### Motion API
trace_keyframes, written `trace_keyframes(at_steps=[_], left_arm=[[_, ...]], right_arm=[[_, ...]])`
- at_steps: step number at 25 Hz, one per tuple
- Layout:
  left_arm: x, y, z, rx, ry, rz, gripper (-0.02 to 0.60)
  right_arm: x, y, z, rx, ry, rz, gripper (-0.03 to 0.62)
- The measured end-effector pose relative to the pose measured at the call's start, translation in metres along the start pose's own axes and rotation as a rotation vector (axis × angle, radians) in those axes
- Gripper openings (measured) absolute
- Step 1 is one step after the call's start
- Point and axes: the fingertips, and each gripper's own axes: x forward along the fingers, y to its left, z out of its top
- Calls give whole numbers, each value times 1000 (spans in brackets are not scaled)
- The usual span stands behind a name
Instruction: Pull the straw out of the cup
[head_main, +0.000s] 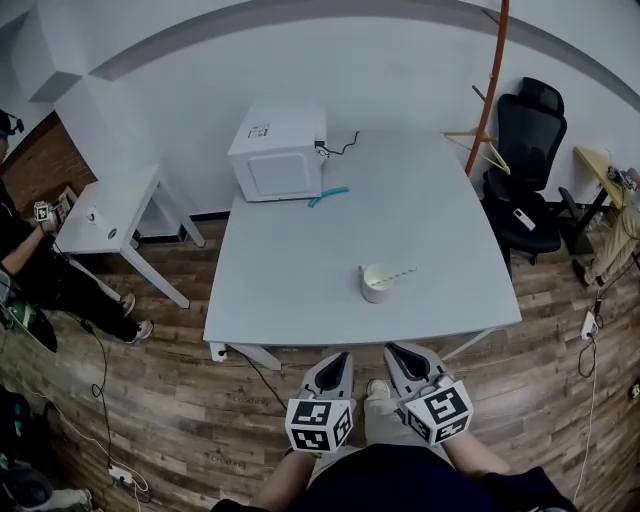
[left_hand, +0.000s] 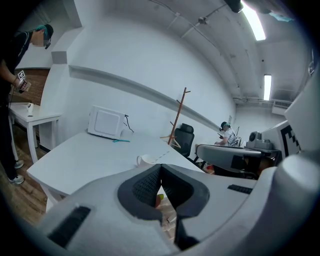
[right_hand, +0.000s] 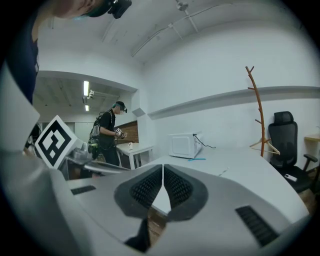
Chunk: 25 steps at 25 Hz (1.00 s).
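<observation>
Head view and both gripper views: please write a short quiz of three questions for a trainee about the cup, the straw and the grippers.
1. True or false: the straw is in the cup.
2. Choose one. The jaws of the left gripper and of the right gripper are: A) wide apart; B) together, with nothing between them; C) shut on the straw.
3. Short answer: which appliance stands at the far left corner of the table?

Key:
1. True; it leans out over the rim.
2. B.
3. The microwave.
</observation>
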Motion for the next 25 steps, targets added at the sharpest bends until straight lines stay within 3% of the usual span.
trace_keyframes(at_steps=[10, 25], left_arm=[[48, 8, 24, -9, 0, 41, 17], [124, 17, 33, -15, 22, 79, 17]], right_arm=[[32, -42, 9, -7, 18, 37, 31], [74, -109, -11, 10, 76, 91, 31]])
